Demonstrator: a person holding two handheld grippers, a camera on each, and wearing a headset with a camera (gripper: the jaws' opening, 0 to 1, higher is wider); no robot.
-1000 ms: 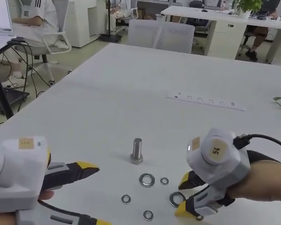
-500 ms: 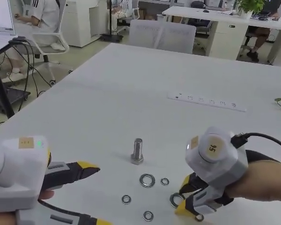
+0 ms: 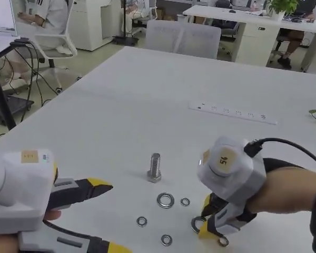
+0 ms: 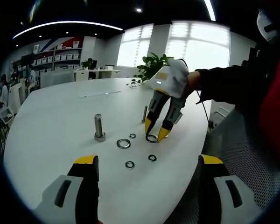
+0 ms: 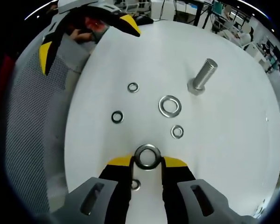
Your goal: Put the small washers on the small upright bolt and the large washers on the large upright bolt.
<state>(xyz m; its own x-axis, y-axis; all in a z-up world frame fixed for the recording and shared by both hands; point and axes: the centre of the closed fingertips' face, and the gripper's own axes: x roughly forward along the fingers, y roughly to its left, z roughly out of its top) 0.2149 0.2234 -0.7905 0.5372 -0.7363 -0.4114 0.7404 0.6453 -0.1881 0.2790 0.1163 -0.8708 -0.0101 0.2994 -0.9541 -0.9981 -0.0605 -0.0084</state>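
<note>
A: Jaws?
B: Right gripper [image 5: 148, 162]: clamped on large washer [image 5: 148, 156], flat on desk [image 5: 177, 46]. Left gripper [image 4: 148, 161]: spread wide, empty.
A: Farther out?
B: Small washers [image 5: 177, 131] loose, second large washer [image 5: 170, 106], then large bolt [image 5: 201, 75] upright.

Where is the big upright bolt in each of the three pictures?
Head view: the large bolt stands on the table near the centre, a little low.
Left gripper view: the bolt is left of centre.
Right gripper view: the bolt is upper right, looking tilted.
Shared landmark: the loose large washer lying flat near its base.
</note>
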